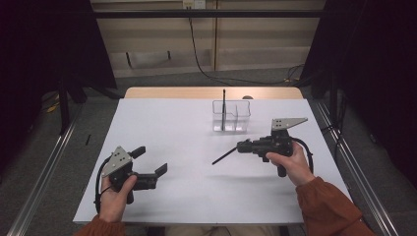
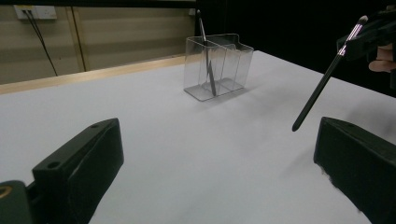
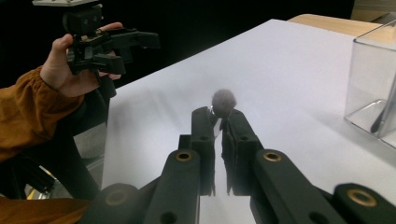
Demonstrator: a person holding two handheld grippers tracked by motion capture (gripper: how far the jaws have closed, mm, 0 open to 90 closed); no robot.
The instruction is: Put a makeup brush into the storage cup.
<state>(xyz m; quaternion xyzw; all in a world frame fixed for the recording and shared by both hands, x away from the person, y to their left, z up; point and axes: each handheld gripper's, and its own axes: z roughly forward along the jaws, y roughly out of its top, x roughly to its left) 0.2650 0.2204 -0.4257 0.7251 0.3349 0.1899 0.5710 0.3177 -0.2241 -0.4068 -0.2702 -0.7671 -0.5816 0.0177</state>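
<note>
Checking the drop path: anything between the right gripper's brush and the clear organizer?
Nothing. In the high view, bare white table separates the brush in the right gripper from the organizer.

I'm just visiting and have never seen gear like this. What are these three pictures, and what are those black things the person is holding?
A person sits at a white table with a hand-held black two-jaw gripper in each hand. One camera looks down from above; the other two ride on the grippers and look along their jaws. On the table stands a clear plastic divided holder with one dark brush standing in it. The right gripper is shut on a slim black makeup brush. The left gripper is open and holds nothing.
</note>
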